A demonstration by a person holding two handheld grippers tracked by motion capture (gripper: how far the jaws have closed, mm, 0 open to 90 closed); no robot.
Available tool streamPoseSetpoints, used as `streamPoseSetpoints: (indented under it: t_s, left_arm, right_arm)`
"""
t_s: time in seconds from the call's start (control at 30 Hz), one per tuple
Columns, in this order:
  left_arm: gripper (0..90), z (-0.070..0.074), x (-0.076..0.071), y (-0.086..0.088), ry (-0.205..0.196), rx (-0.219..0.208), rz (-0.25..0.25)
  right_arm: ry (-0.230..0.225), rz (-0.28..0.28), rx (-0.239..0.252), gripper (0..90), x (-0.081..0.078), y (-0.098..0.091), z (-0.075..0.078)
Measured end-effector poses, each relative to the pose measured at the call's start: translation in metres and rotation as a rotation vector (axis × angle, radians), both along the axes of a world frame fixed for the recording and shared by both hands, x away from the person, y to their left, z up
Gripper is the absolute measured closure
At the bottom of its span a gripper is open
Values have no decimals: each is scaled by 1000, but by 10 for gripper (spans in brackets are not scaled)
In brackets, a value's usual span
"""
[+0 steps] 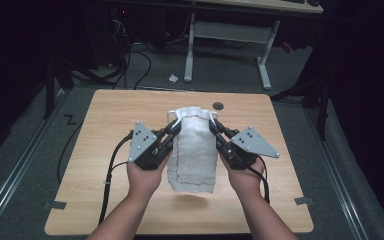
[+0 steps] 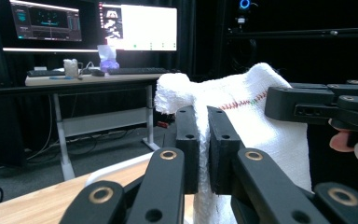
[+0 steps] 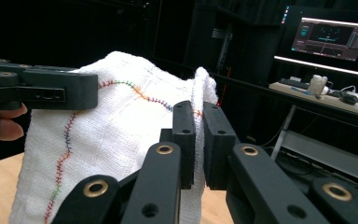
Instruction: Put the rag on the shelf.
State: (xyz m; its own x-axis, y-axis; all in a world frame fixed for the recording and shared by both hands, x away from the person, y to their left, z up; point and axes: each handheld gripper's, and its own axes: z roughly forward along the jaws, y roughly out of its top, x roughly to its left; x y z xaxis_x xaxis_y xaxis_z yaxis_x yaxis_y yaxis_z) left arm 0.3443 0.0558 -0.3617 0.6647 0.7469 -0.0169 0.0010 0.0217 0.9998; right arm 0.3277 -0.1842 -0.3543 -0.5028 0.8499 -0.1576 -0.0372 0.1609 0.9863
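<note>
A white cloth (image 1: 195,150) with coloured stitching along its border hangs lifted over the middle of the wooden table (image 1: 110,107). My left gripper (image 1: 174,127) is shut on the cloth's upper left corner, and my right gripper (image 1: 215,125) is shut on its upper right corner. In the left gripper view the cloth (image 2: 270,126) is pinched between the two black jaws of the left gripper (image 2: 203,149), with the right gripper (image 2: 307,105) across from it. In the right gripper view the cloth (image 3: 121,121) edge runs between the jaws of the right gripper (image 3: 199,144), and the left gripper (image 3: 51,91) holds the far corner.
A small dark round mark (image 1: 218,105) lies near the table's far edge. Behind the table stands a desk frame with white legs (image 1: 190,50) and cables on the floor. A desk with monitors (image 2: 135,28) and a keyboard is seen in the gripper views.
</note>
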Motion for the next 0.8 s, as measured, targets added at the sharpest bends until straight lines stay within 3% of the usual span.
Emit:
streamPoseSetpoints:
  t_s: [0.3, 0.4, 0.57, 0.8]
  left_arm:
    - [848, 25, 35, -4, -17, -6, 18]
    - [848, 32, 46, -4, -33, 11, 25]
    - [848, 38, 69, -6, -2, 19, 39]
    - [848, 36, 103, -8, 36, 28, 51]
  right_arm:
    - [-8, -15, 31, 854, 31, -7, 22]
    - [-10, -18, 32, 854, 42, -8, 30]
    - [5, -29, 34, 854, 61, -8, 39]
    - [47, -48, 45, 854, 97, -7, 35]
